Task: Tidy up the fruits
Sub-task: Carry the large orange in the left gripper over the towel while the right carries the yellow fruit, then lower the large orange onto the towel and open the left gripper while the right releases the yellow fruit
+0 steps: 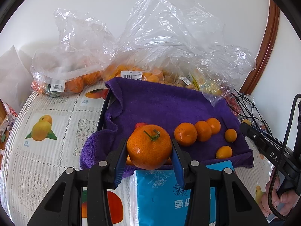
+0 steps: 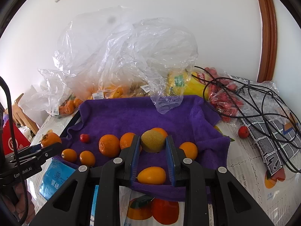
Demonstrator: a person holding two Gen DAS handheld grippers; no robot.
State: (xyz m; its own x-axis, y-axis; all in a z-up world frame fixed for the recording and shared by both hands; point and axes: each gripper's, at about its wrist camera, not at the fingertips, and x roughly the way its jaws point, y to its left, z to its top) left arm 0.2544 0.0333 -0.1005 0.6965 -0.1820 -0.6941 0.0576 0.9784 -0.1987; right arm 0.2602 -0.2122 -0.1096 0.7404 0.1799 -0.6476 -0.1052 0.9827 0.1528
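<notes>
Right now, the purple towel covers the tray, with plastic bags of fruit at 12 o'clock beyond it. Next, the left gripper clamps a stemmed mandarin between its 2 blue pads, above the towel's near edge. Then the right gripper pinches a greenish-yellow kiwi at its fingertips, while a kumquat lies at 6 o'clock of it, between the fingers on the towel.
</notes>
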